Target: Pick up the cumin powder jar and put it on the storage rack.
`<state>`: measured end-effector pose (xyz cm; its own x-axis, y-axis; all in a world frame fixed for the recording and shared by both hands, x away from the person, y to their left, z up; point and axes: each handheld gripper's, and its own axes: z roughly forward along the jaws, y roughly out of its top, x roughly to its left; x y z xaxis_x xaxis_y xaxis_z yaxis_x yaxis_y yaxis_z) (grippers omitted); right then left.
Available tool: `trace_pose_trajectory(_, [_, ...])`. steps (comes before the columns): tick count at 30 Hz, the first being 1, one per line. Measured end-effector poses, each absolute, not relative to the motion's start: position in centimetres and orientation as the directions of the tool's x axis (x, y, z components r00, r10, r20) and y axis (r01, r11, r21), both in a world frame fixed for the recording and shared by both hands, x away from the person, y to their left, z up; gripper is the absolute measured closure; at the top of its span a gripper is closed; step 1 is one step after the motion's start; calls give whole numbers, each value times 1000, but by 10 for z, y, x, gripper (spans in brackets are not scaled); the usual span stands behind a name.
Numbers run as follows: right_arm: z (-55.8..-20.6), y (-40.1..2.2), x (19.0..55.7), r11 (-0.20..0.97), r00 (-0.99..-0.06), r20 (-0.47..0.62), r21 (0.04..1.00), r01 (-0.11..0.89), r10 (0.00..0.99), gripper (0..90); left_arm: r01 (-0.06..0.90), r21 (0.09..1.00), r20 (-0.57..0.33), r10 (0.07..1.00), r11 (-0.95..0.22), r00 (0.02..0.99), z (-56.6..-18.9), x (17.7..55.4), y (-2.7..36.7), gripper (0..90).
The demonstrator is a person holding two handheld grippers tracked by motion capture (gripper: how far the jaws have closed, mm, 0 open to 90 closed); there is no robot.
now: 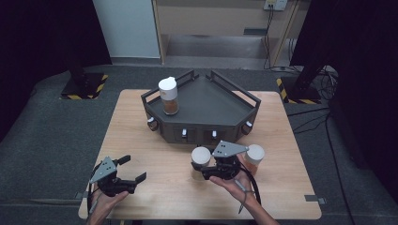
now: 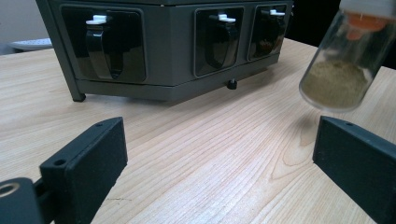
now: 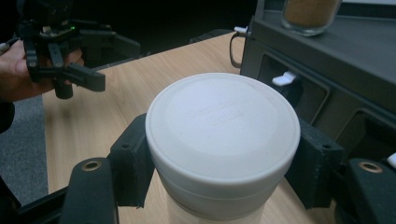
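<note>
white-lidded jar (image 3: 223,135), dark grey rack (image 1: 202,112), pale wood table (image 1: 141,140)

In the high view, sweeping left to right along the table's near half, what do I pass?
Left tool, open and holding nothing → white-capped jar gripped by the right tool → second white-capped jar standing on the table.

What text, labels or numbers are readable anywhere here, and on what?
None can be read.
White lid of the jar in the right gripper: faint embossed lettering, too shallow and blurred to read.
Jar on the rack: no label to be seen.
Grey rack: white clips on its front, no lettering on them.
Floor plates: yellow-black hazard stripes, no words.
Wall outlet: too small to tell.
</note>
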<state>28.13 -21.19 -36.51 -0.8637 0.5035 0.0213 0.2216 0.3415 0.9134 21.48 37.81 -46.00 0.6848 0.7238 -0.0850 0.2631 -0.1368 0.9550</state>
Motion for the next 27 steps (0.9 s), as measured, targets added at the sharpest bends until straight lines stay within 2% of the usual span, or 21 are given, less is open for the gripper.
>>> trace_pose_trajectory(27, [-266, -203, 321, 333, -834, 26, 909, 249, 552, 333, 270, 953, -91, 719, -138, 689, -460, 216, 378, 22])
